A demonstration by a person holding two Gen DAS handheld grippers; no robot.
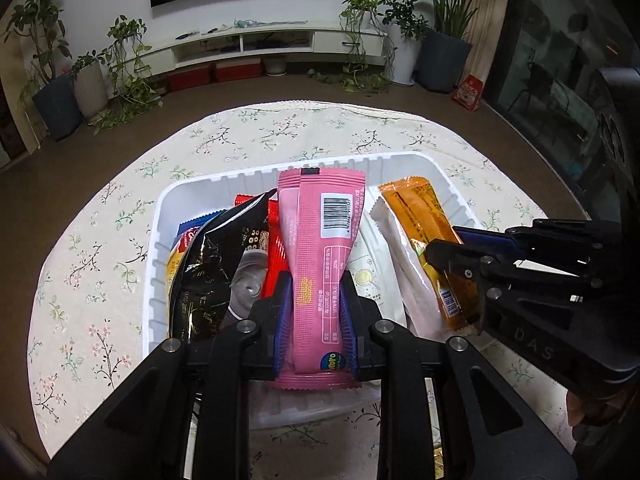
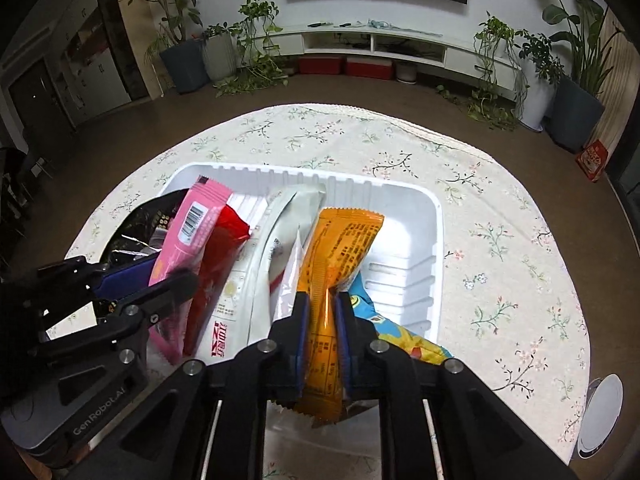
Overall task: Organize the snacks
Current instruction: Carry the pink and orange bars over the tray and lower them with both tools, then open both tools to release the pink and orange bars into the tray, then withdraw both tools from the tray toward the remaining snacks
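Note:
A white plastic tray (image 1: pixel 400 162) (image 2: pixel 404 196) stands on the floral tablecloth and holds several snack packets. My left gripper (image 1: pixel 316 300) is shut on a pink snack packet (image 1: pixel 320 240), held over the tray; it also shows in the right wrist view (image 2: pixel 192 224). My right gripper (image 2: pixel 322 308) is shut on an orange snack packet (image 2: pixel 340 248), also over the tray, seen in the left wrist view (image 1: pixel 428 216) with the right gripper (image 1: pixel 444 258) at its side. A black packet (image 1: pixel 208 264), a red packet (image 2: pixel 216 264) and white packets (image 2: pixel 256 280) lie in the tray.
A blue and yellow packet (image 2: pixel 396 332) lies at the tray's near right corner. The round table's cloth (image 2: pixel 500 240) surrounds the tray. A white round object (image 2: pixel 600 416) sits at the table's right edge. Plants and a TV cabinet stand beyond the table.

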